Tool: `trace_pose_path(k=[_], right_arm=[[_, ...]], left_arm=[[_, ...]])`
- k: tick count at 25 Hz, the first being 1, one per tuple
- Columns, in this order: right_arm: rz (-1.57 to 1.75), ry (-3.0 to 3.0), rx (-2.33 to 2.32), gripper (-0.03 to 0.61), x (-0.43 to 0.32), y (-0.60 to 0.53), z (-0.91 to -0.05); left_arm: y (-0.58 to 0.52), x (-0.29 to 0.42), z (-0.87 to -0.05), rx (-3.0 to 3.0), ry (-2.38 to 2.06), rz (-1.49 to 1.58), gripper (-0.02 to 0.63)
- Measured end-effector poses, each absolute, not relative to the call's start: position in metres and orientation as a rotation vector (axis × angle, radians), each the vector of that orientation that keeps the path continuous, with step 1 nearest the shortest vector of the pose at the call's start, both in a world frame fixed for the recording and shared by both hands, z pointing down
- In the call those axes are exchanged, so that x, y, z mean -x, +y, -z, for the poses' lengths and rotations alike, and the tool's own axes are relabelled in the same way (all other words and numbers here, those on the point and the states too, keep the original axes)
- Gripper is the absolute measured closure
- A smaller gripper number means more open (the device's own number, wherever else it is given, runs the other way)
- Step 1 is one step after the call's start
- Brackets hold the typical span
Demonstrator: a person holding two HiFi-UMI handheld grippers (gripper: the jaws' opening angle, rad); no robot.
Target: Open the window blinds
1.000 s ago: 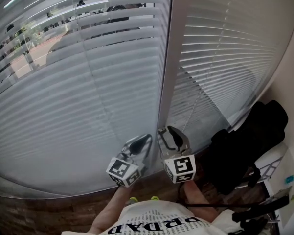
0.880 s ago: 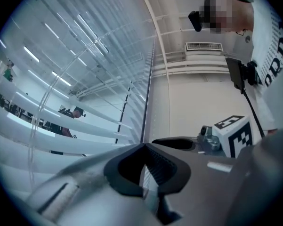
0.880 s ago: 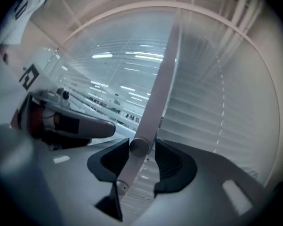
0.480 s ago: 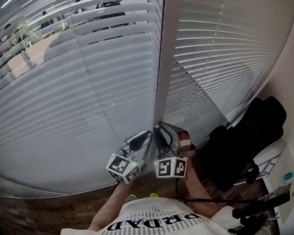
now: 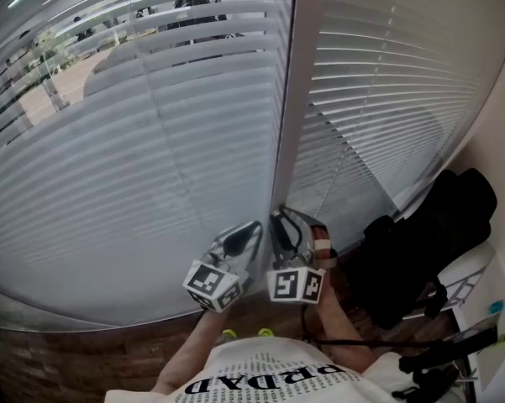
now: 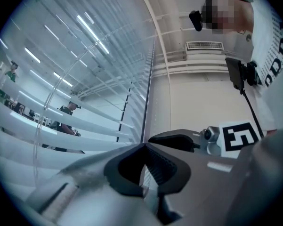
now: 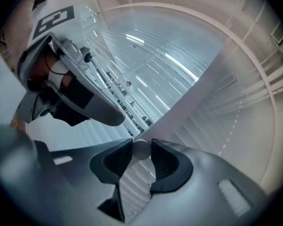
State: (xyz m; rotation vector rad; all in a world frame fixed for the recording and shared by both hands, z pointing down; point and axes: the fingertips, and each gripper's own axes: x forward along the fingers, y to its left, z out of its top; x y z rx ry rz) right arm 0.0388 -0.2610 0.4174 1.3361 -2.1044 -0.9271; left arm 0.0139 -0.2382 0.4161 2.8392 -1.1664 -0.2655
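Blinds (image 5: 151,166) spread across upper frame, slats judged light, fragile | tilt wand (image 7: 141,152) at lower centre, judged stiff, slick, best gripped squarely | right gripper (image 7: 141,145) fingers closing, wand touched between them | left gripper (image 6: 144,147) fingers pressed together

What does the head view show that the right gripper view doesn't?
Only the head view shows the black bag by the wall, the brown floor and the person's printed shirt. Only the right gripper view shows what sits in the right gripper: its jaws are closing on a small white knob. Both views show the window blinds, the white frame post and the left gripper.
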Motion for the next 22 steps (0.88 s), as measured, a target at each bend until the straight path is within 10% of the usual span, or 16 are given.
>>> trace_pose_path(k=[22], right_arm=[[0.300, -2.582, -1.599, 0.445, -0.050, -0.265, -0.410]], left_arm=[[-0.238, -0.011, -0.414, -2.839, -1.165, 0.276, 0.620]])
